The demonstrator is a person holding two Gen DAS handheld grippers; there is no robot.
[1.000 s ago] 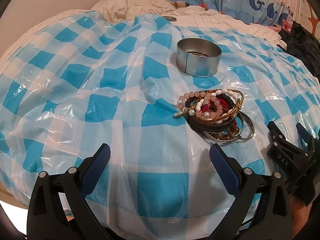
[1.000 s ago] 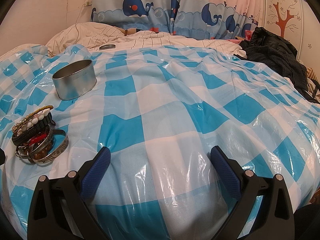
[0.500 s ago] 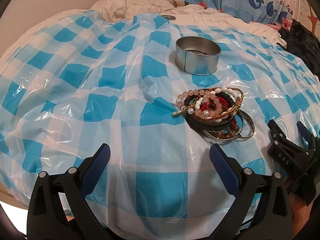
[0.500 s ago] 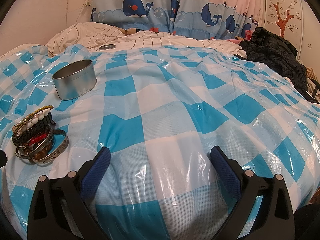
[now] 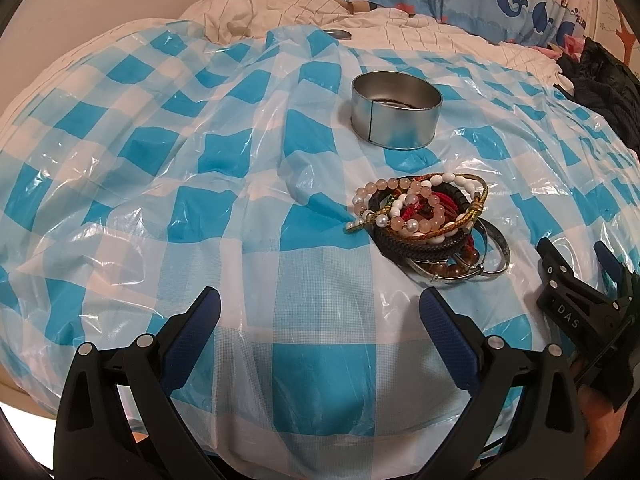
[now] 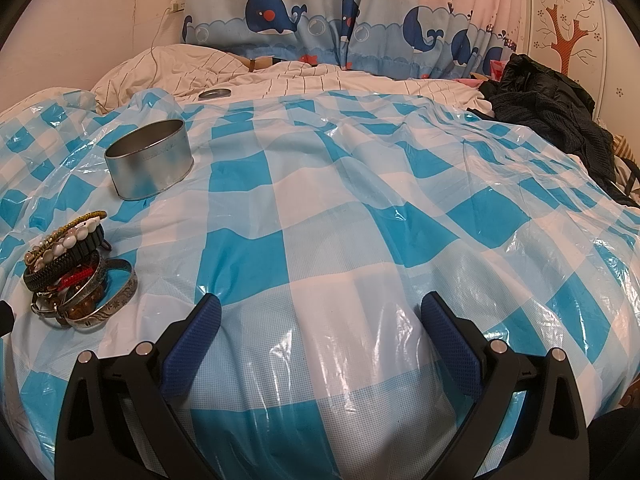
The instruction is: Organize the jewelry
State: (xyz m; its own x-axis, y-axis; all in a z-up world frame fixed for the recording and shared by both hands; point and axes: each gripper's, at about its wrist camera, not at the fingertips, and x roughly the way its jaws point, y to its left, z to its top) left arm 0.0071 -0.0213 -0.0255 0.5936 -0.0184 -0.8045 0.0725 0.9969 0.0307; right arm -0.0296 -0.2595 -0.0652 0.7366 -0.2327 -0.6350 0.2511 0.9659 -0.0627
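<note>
Both fingers of your left gripper [image 5: 320,310] stand wide apart at the bottom of its view, with the bracelet pile [image 5: 426,222] right of centre and the round tin [image 5: 396,116] above it. Your right gripper [image 6: 320,316] also gapes empty over the checked plastic sheet [image 6: 360,220]; there the bracelet pile [image 6: 76,272] sits at lower left, the tin [image 6: 150,164] at upper left.

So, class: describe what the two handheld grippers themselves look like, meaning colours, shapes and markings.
Both the left gripper and the right gripper have black plastic frames with silver rivets and two angled fingers faced with textured blue pads. In the left wrist view, the right gripper's side bears white "DAS" lettering.
</note>
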